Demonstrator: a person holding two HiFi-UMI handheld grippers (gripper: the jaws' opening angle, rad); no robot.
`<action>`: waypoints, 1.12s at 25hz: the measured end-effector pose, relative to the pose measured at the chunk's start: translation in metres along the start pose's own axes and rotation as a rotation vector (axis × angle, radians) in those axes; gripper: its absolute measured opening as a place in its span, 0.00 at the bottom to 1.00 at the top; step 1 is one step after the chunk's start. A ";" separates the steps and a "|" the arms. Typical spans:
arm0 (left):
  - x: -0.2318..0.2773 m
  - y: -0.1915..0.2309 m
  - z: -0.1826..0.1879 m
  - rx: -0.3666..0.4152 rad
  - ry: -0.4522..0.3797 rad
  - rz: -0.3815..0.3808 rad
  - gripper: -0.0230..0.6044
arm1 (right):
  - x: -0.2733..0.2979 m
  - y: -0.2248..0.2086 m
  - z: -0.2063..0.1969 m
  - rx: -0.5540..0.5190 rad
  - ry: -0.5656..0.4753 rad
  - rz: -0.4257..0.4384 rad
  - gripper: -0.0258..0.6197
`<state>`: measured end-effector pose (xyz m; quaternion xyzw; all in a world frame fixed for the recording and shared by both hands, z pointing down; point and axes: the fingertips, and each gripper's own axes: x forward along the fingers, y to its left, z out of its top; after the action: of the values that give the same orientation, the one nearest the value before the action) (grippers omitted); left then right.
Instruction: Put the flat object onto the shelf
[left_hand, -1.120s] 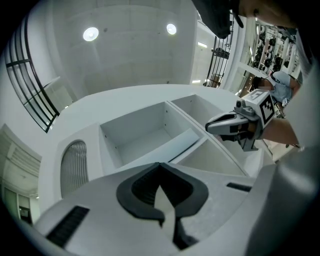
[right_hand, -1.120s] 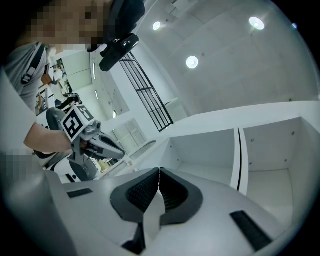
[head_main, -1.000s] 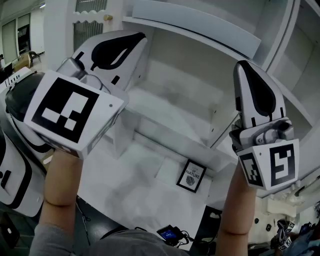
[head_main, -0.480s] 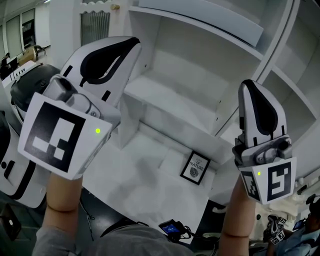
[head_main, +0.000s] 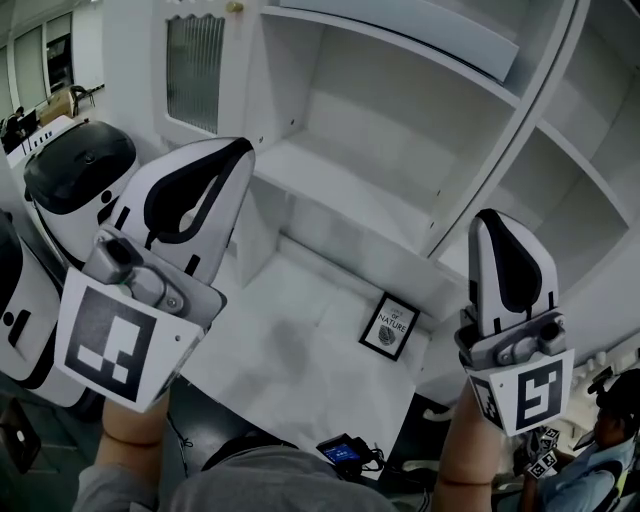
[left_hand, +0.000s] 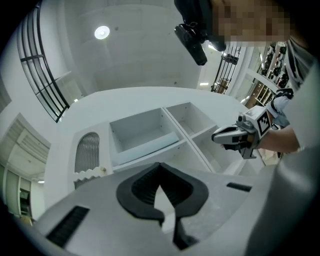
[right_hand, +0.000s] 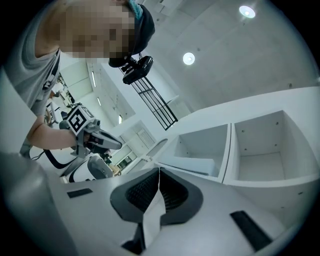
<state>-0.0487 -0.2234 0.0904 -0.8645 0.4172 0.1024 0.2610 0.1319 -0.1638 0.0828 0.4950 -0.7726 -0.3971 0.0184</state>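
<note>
1. The left claw (head_main: 238, 150) is held up at the left of the head view. Its two jaws are pressed together with nothing between them.
2. The right claw (head_main: 502, 220) is held up at the right, well apart from the left one. Its jaws are also closed and empty.
3. Each claw is carried in a person's hand, and a bare forearm rises from the bottom edge under each.
4. The flat object is a small dark framed picture (head_main: 390, 325). It stands at the back of the white tabletop (head_main: 290, 350), against the foot of the shelf unit (head_main: 350, 190), between the two claws in the head view. Neither claw touches it.
5. The shelf unit is white, with several open compartments above and to the right of the picture.
6. A dark phone (head_main: 342, 452) with a lit screen lies below the near edge of the tabletop.
7. A rounded white and black machine (head_main: 75, 175) stands at the far left.
8. Another person (head_main: 605, 420) is partly visible in the bottom right corner.
</note>
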 end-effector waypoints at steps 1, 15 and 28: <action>-0.005 -0.004 -0.004 -0.010 0.006 0.000 0.05 | -0.004 0.003 0.000 0.006 -0.003 0.003 0.08; -0.043 -0.052 -0.055 -0.036 0.065 0.026 0.05 | -0.036 0.041 -0.020 0.054 0.031 0.038 0.08; -0.044 -0.073 -0.088 -0.100 0.114 0.045 0.05 | -0.046 0.074 -0.059 0.179 0.019 0.063 0.08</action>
<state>-0.0237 -0.2037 0.2090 -0.8712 0.4452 0.0798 0.1912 0.1245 -0.1483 0.1872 0.4740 -0.8200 -0.3208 -0.0061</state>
